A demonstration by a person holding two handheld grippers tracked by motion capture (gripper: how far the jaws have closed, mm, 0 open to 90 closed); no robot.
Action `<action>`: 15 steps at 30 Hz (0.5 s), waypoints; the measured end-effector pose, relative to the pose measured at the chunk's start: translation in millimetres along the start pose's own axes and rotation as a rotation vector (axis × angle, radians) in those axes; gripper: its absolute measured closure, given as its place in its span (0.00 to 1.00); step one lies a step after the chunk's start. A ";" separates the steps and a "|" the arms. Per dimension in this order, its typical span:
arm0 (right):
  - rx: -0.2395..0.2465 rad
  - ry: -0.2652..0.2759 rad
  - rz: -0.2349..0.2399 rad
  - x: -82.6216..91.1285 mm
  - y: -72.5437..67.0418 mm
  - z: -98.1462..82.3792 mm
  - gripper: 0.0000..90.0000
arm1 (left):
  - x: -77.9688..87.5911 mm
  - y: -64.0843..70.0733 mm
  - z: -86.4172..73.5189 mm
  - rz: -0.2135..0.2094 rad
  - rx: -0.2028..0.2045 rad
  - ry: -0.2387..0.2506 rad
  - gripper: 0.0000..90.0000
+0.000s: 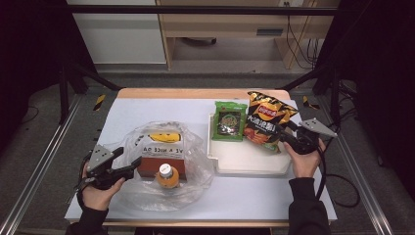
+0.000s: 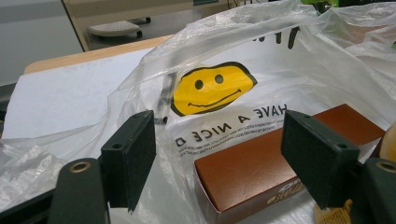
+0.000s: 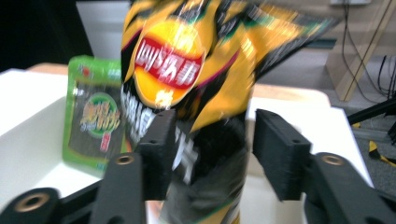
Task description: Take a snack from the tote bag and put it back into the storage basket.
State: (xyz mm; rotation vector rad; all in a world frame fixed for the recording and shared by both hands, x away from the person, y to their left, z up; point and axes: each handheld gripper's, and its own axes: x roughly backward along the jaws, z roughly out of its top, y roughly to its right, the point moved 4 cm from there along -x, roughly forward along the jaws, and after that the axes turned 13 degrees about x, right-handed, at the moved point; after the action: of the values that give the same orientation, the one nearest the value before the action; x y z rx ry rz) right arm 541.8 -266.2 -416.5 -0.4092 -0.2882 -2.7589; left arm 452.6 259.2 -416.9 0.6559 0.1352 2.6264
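Note:
A clear plastic bag (image 1: 193, 169) with a yellow smiley lies at the left of the white mat. Inside it lie a brown box (image 1: 156, 165) and an orange bottle (image 1: 167, 175). My left gripper (image 1: 128, 159) sits at the bag's left edge, open. In the left gripper view its jaws (image 2: 219, 163) stand wide before the bag (image 2: 215, 88) and the box (image 2: 261, 158). A black and yellow chips bag (image 1: 266, 120) stands tilted in the white tray (image 1: 244, 161). My right gripper (image 1: 288, 133) is at its right side. The chips bag (image 3: 177, 65) is between the jaws; the right pad stands clear of it.
A green snack packet (image 1: 230, 121) lies in the tray's far left corner, seen also as the green packet (image 3: 95, 116) beside the chips. The tray's near half is bare. Metal frame rails run along both sides of the table, and cables lie on the floor at the right.

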 end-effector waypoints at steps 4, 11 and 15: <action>0.014 -0.027 0.003 -5.6 -1.7 -4.7 0.79 | -0.4 0.5 -0.4 0.001 -0.003 -0.003 0.29; 0.000 -0.067 -0.043 -18.0 14.9 -1.8 0.92 | -1.2 -1.0 -1.3 0.001 0.000 -0.007 0.29; 0.005 -0.088 -0.063 -21.0 19.0 0.3 0.92 | -1.5 -0.1 -1.7 -0.003 -0.001 -0.010 0.29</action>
State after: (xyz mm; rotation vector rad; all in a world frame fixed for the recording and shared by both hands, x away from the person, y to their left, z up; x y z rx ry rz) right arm 567.5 -277.4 -419.9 -0.5298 -0.3349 -2.8054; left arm 453.1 258.7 -419.1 0.6674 0.1319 2.6202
